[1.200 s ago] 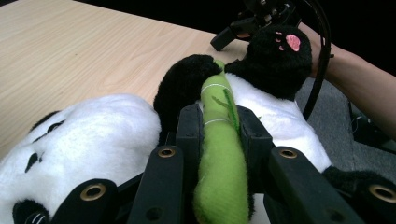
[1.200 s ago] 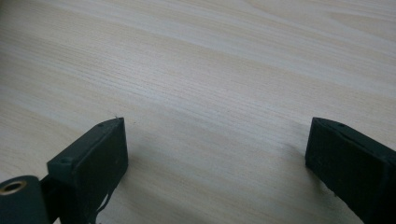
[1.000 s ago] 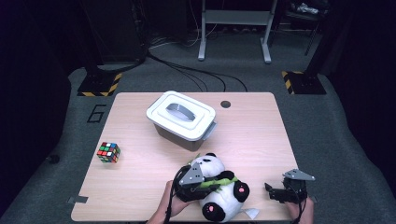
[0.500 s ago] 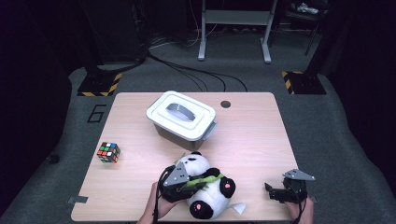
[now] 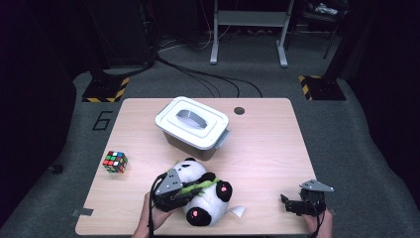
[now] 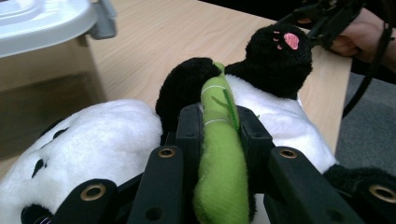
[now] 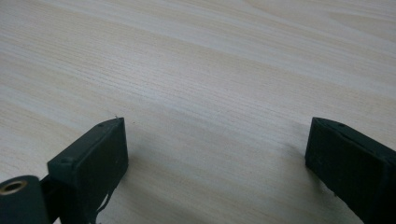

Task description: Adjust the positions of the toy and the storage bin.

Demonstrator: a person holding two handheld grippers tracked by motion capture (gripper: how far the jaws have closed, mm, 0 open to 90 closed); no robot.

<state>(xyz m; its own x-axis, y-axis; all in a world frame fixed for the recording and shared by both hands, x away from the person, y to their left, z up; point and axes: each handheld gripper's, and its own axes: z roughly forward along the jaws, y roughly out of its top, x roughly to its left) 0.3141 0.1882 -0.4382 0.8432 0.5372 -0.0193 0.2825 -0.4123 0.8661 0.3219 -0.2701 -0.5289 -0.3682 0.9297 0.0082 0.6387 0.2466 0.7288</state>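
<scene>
Green plush bamboo stalk [image 6: 220,154] sits pinched between the two black jaws of the left gripper [image 6: 218,122] — jaws closed tight on it, stalk running straight up the gap. That stalk belongs to a toy panda [image 5: 205,196], black and white, lying on its back at the near edge of the wooden table [image 5: 267,148], a bit left of centre. In the left gripper view the white head [image 6: 88,144] is at left with a black eye patch, a black arm just behind the stalk tip, and a black foot with a pink paw pad [image 6: 291,40] farther off at upper right. High view: left gripper [image 5: 171,191] lies over the panda's left side, person's hand under it coming in from the bottom edge. White tag [image 5: 237,210] pokes out beside the panda's lower right.

Behind the panda, near it — a clear plastic box with a white lid [image 5: 193,124], lid on, handle recess on top. Coloured puzzle cube [image 5: 115,161] sits well apart toward the left edge of the table. Dark round hole [image 5: 239,110] in the tabletop near the far edge.

Right gripper [image 5: 293,205] rests at the near right corner, well apart from the panda. Its jaws [image 7: 215,149] stand wide apart over bare wood, nothing between them.
</scene>
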